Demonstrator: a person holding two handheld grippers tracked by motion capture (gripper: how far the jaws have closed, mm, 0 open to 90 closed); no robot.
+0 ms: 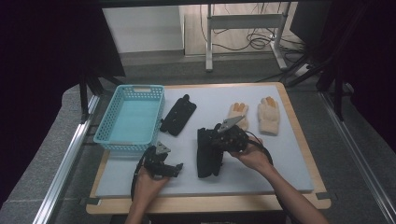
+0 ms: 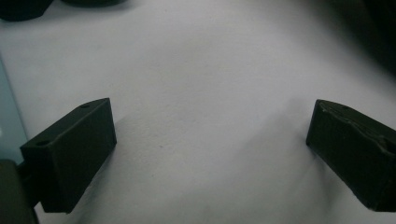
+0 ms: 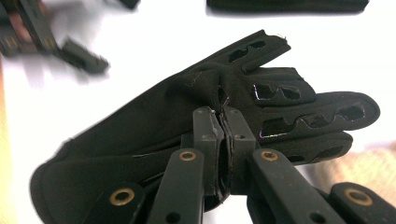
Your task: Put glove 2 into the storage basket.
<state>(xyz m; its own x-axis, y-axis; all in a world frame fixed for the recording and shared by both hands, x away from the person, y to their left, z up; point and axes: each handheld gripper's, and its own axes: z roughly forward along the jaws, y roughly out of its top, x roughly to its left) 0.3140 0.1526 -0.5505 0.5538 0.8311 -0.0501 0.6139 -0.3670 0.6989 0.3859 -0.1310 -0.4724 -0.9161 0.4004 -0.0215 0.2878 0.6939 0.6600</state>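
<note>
A black glove lies mid-mat, and my right gripper comes at it from the right. In the right gripper view the jaws stand together, pinching a fold of the black glove at its back; my right gripper is shut on it. A second black glove lies beside the blue basket. My left gripper rests near the front left of the mat. Its jaws are wide apart over bare mat, with nothing between them, so my left gripper is open.
Two beige gloves lie at the back right of the white mat. The basket has nothing in it. Wooden table edges frame the mat. A metal stand and cables sit on the floor beyond.
</note>
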